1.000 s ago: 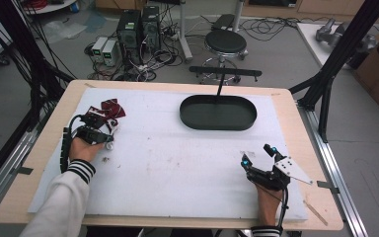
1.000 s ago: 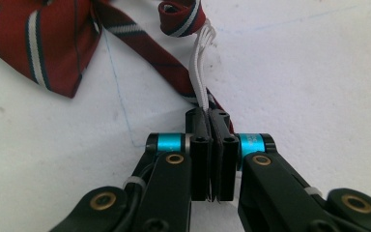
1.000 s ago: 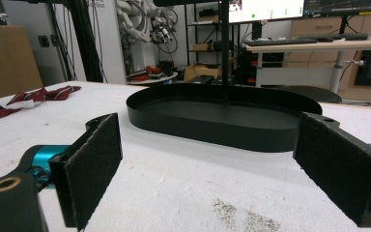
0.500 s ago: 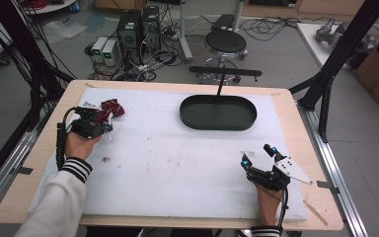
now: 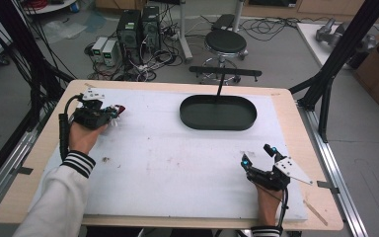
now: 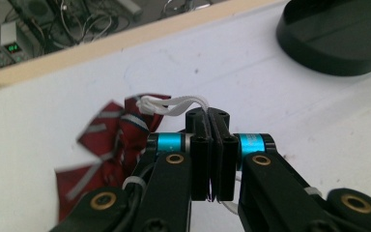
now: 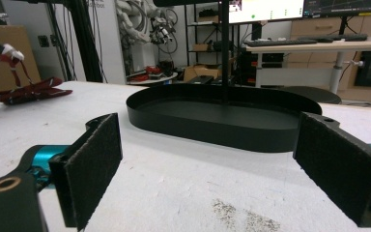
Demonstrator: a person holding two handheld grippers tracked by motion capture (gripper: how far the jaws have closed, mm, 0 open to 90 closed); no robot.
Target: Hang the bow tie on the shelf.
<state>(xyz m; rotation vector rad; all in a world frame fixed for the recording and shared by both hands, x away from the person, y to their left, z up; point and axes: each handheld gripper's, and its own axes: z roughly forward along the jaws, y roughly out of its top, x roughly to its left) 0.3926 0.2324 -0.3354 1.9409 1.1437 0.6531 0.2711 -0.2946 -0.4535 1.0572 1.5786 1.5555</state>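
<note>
At the lower right of the high view, the right gripper [image 5: 259, 156] rests on the white table [image 5: 177, 168], held by a hand that enters from the bottom edge; its jaws stand wide apart with nothing between them, as the right gripper view confirms. Along the left edge, a striped cuff [image 5: 78, 163] leads up to the left gripper [image 5: 112, 112], whose jaws are pressed fully together on a white cord [image 6: 174, 104]. That cord runs to a red striped cloth [image 6: 108, 145], which trails from the jaws toward the table at the upper left of the frame, one part still lying on the surface in the right gripper view. Beyond centre, toward the far edge, sits a black oval tray [image 5: 217, 112], well apart from both grippers.
</note>
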